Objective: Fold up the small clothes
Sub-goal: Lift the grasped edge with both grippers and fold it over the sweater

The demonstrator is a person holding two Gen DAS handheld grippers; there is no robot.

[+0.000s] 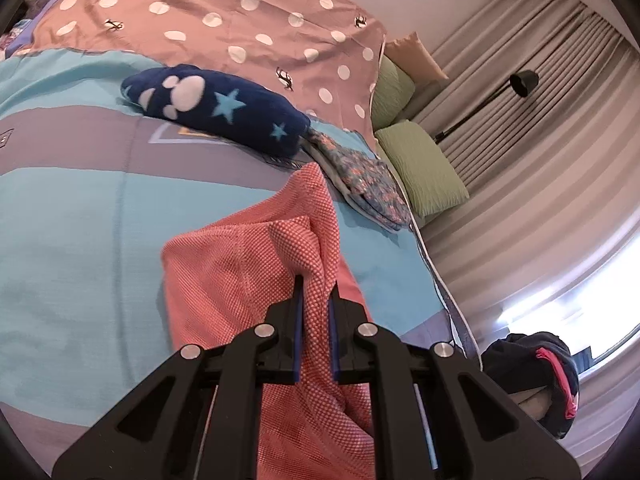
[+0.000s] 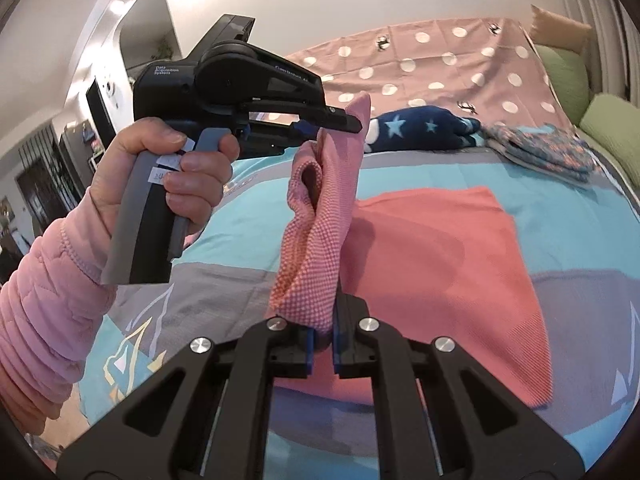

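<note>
Pink garment [image 2: 316, 240] is clamped by left gripper [image 2: 352, 124] and right gripper [image 2: 322, 344]; thin pinches could be slipped, fold skewed.

Two fisheye views, each looking forward and downward along a gripper's fingers, close above a bed [image 1: 72, 216]. The left wrist view faces the far pillows [image 1: 420, 168] and curtain [image 1: 540, 120] on the right. The right wrist view looks across the bed from nearer, with the left gripper [image 2: 354, 124] at its left. Both share the coral garment [image 1: 256, 264] and navy star fleece [image 2: 420, 132].
</note>
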